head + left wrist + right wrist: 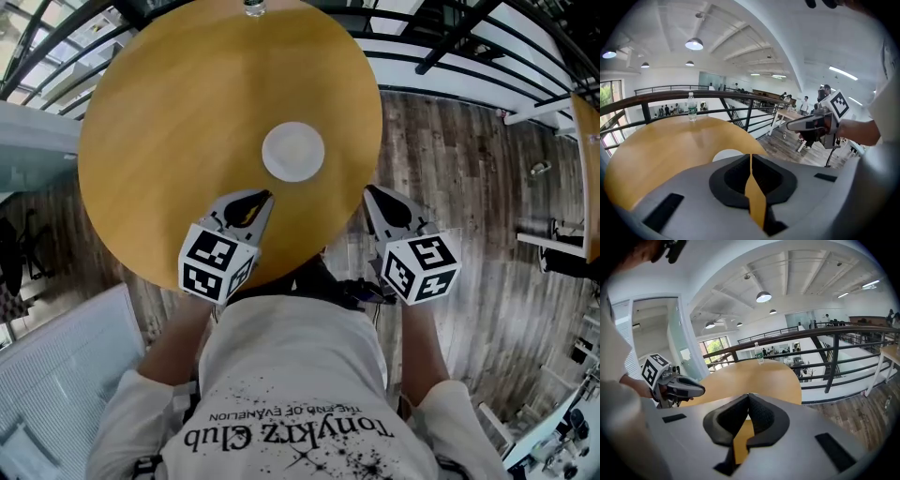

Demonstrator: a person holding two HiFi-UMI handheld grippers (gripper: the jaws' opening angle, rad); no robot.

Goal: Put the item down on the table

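White round flat disc (293, 151) lies near the middle of the round yellow wooden table (169, 131); left gripper (261, 199) at its 7 o'clock and right gripper (373, 193) at 5 o'clock hold jaws together, empty; a careless swing could nudge it toward the edge.

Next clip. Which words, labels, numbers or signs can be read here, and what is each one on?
"Tonykrz Club": large black print on the person's white shirt, upside down in the head view; spelling not certain.
"THE END OF EVANELION": small line by it on the same shirt.
Water bottle label: too small to read.
Marker cubes: square patterns only, no words.
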